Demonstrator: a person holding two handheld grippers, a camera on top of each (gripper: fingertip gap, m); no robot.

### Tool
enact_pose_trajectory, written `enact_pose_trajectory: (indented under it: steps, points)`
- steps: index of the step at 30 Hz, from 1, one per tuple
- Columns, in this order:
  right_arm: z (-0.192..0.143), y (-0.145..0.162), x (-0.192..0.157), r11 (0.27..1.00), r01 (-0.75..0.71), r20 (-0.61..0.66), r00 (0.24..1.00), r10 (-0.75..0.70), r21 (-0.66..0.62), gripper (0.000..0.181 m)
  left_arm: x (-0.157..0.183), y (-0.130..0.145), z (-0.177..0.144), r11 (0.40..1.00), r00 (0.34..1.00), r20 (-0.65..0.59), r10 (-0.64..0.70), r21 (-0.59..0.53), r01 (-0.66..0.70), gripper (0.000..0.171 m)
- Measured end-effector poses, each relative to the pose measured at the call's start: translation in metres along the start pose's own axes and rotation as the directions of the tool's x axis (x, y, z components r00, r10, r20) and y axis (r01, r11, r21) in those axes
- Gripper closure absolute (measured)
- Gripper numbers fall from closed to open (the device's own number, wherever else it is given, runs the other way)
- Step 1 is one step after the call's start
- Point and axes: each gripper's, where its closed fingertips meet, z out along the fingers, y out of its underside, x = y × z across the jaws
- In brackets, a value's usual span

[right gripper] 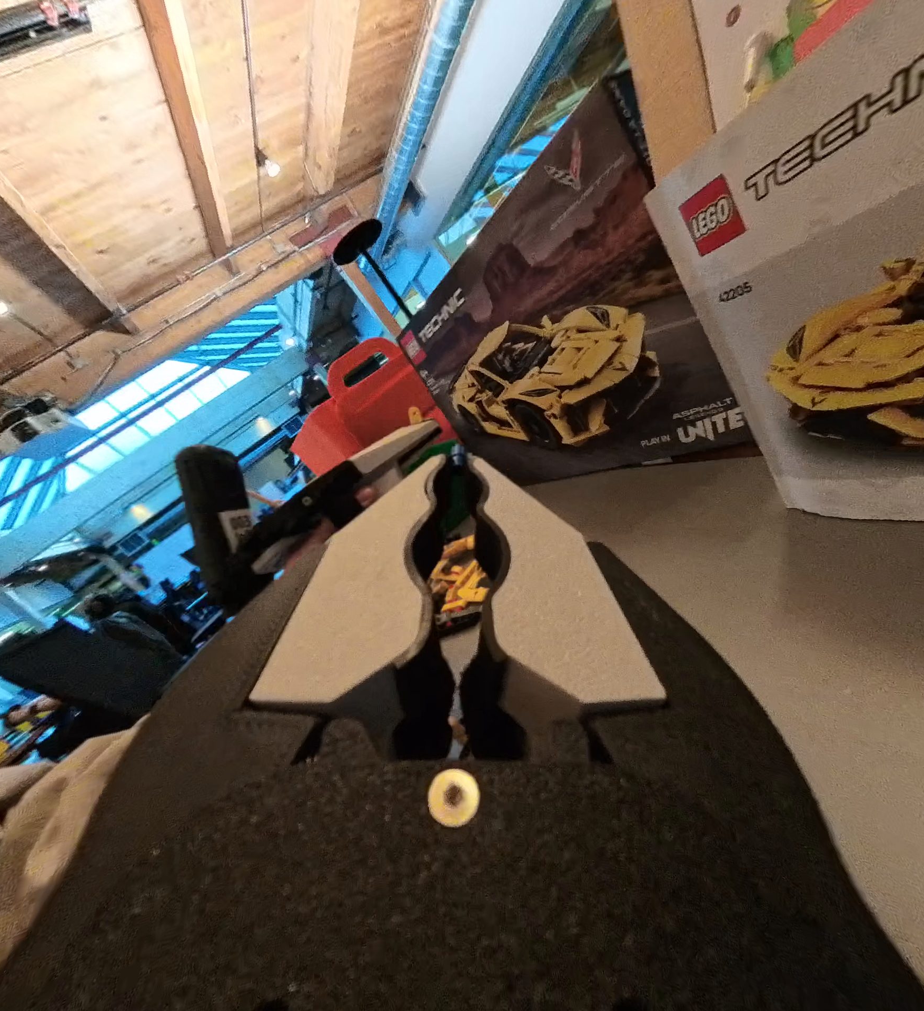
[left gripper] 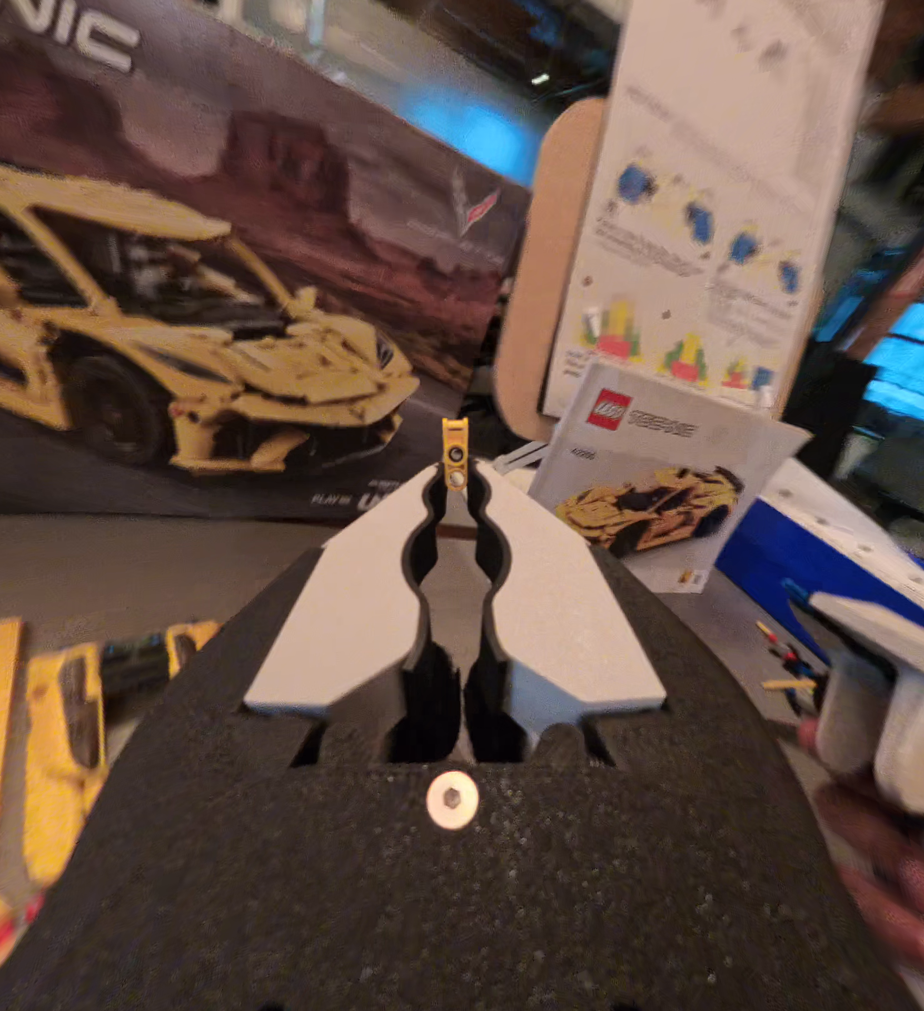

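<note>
At the tip of my left claw (left gripper: 455, 476) a small yellow pin-holed piece (left gripper: 455, 454) stands upright, clamped only by its lower end, most of it poking out above the fingertips and well off the grey tabletop (left gripper: 120, 574); my right claw (right gripper: 457, 465) is nearly together on something small, dark and bluish (right gripper: 457, 457) at its very tip, too blurred for me to name, so I cannot tell whether it truly grips it. My worry is the shallow hold on the yellow piece: I judge that any twist or knock against the other claw could pivot it out, and it would drop among the loose yellow parts (left gripper: 65, 727) at the left, where it would be hard to pick out again. The left view is smeared, so a fast swing could be the cause. Only the left view shows the held piece clearly, plus the instruction booklet (left gripper: 662, 476), the big car box (left gripper: 202, 306) and the gloved hand (left gripper: 897, 733) on the other claw at the right edge. Only the right view shows a red carton (right gripper: 372, 399) behind the box, the wooden ceiling, and a heap of yellow parts (right gripper: 459, 585) through its finger gap
</note>
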Motion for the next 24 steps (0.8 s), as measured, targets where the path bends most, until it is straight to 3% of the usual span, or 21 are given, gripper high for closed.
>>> enact_pose_trajectory:
  steps: [2, 3, 5, 6, 8, 9, 11, 12, 14, 16, 18, 20, 22, 24]
  points:
    - [-0.002, -0.013, -0.001, 0.999, 0.013, 0.039, 0.999, -0.011, -0.046, 0.18, 0.019, -0.009, -0.007, 0.995, 0.979, -0.193, -0.057, 0.07, 0.072, 0.165]
    - [-0.005, -0.018, 0.002, 0.992, 0.071, 0.036, 0.997, -0.067, -0.105, 0.18, 0.039, -0.01, -0.011, 0.987, 0.935, -0.33, -0.128, 0.052, 0.153, 0.165]
    - [-0.031, -0.019, 0.03, 0.897, 0.183, -0.083, 0.969, -0.234, -0.402, 0.178, 0.072, -0.007, -0.017, 0.976, 0.832, -0.518, -0.199, -0.025, 0.218, 0.165]
    - [-0.056, -0.027, 0.048, 0.811, 0.248, -0.137, 0.918, -0.371, -0.53, 0.178, 0.087, -0.004, -0.021, 0.97, 0.773, -0.593, -0.228, -0.073, 0.23, 0.165]
    - [-0.135, -0.029, 0.083, 0.52, 0.187, -0.19, 0.787, -0.587, -0.834, 0.178, 0.1, 0.002, -0.023, 0.955, 0.71, -0.643, -0.287, -0.133, 0.266, 0.165]
    - [-0.173, -0.033, 0.096, 0.424, 0.131, -0.203, 0.727, -0.655, -0.896, 0.178, 0.109, 0.005, -0.025, 0.94, 0.651, -0.682, -0.333, -0.184, 0.288, 0.165]
    - [-0.223, -0.018, 0.105, 0.312, 0.04, -0.181, 0.74, -0.648, -0.949, 0.178, 0.123, 0.012, -0.03, 0.902, 0.543, -0.725, -0.425, -0.286, 0.323, 0.165]
    - [-0.231, -0.018, 0.116, 0.311, 0.034, -0.193, 0.717, -0.67, -0.95, 0.176, 0.129, 0.015, -0.033, 0.885, 0.496, -0.738, -0.458, -0.323, 0.336, 0.165]
    - [-0.228, -0.009, 0.121, 0.319, 0.066, -0.163, 0.752, -0.639, -0.945, 0.171, 0.141, 0.019, -0.041, 0.861, 0.415, -0.761, -0.499, -0.38, 0.338, 0.165]
    - [-0.193, -0.019, 0.113, 0.411, 0.206, -0.116, 0.764, -0.635, -0.888, 0.162, 0.154, 0.023, -0.051, 0.865, 0.359, -0.792, -0.495, -0.406, 0.296, 0.165]
    - [-0.133, -0.029, 0.068, 0.596, 0.417, 0.03, 0.835, -0.55, -0.686, 0.161, 0.165, 0.026, -0.06, 0.884, 0.34, -0.818, -0.464, -0.401, 0.241, 0.165]
    - [-0.089, -0.035, 0.007, 0.765, 0.472, 0.212, 0.882, -0.422, -0.439, 0.159, 0.173, 0.028, -0.067, 0.892, 0.326, -0.832, -0.449, -0.4, 0.208, 0.165]
    - [-0.064, -0.031, -0.035, 0.826, 0.483, 0.347, 0.858, -0.38, -0.289, 0.157, 0.176, 0.03, -0.069, 0.888, 0.314, -0.831, -0.458, -0.412, 0.205, 0.165]
    - [-0.049, -0.015, -0.049, 0.798, 0.551, 0.391, 0.809, -0.439, -0.244, 0.158, 0.178, 0.032, -0.071, 0.873, 0.287, -0.825, -0.486, -0.443, 0.205, 0.165]
